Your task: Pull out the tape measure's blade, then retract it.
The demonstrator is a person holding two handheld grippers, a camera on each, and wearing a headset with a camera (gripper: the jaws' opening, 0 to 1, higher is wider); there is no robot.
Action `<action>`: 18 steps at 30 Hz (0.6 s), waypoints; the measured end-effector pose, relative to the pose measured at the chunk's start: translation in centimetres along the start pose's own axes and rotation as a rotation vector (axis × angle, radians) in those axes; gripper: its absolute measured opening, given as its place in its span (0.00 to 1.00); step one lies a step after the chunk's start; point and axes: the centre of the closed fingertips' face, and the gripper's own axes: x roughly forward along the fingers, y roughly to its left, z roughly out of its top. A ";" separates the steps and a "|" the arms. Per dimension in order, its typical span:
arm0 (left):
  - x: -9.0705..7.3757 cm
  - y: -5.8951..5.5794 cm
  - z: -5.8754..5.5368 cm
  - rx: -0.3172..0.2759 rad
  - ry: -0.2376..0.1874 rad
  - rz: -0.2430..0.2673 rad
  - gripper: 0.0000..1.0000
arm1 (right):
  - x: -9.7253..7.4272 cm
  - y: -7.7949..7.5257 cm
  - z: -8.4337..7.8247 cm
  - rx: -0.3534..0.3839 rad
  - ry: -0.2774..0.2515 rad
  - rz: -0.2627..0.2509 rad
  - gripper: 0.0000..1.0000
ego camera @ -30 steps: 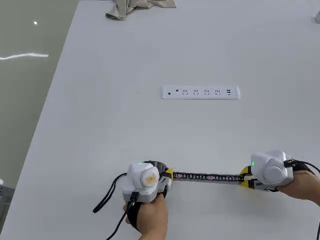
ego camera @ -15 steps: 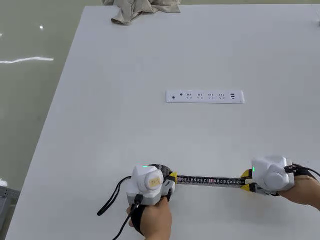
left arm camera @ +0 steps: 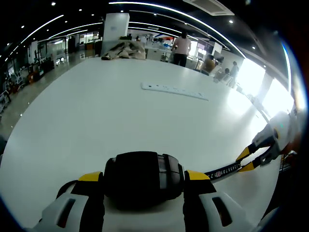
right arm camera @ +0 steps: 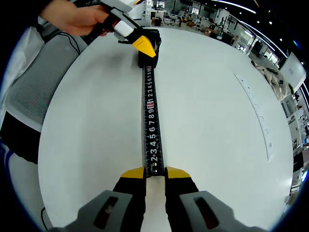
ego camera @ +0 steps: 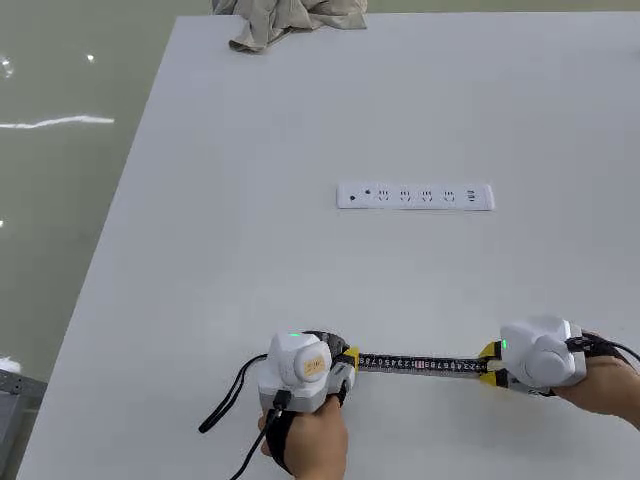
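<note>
My left gripper (ego camera: pixel 338 362) is shut on the black tape measure case (left arm camera: pixel 143 179), which rests on the white table at the near edge. The black blade (ego camera: pixel 420 365) with white numbers runs from the case rightward to my right gripper (ego camera: pixel 490 364). In the right gripper view the blade (right arm camera: pixel 150 121) stretches straight away to the case (right arm camera: pixel 147 44), and my right gripper (right arm camera: pixel 154 173) is shut on the blade's end. From the left gripper view, the blade (left arm camera: pixel 223 170) leads off right to the other gripper (left arm camera: pixel 252 158). A black wrist strap (ego camera: pixel 225 395) trails left of the case.
A white power strip (ego camera: pixel 416 196) lies mid-table beyond the blade. A crumpled beige cloth (ego camera: pixel 285 18) sits at the table's far edge. The table's left edge (ego camera: pixel 105 260) drops to a glossy floor. People stand in the background of the left gripper view.
The blade span between the grippers has shortened a little, the right gripper sitting closer to the case. The head camera has also shifted, moving the strip and cloth rightward in view.
</note>
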 end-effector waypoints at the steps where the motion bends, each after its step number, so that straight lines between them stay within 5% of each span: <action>1: 0.0 0.0 0.0 0.000 0.000 0.000 0.64 | 0.0 0.0 0.0 0.002 -0.001 0.000 0.14; 18: 0.1 0.0 -0.1 -0.002 0.002 0.000 0.64 | 0.7 -0.1 1.6 -0.007 -0.019 -0.001 0.14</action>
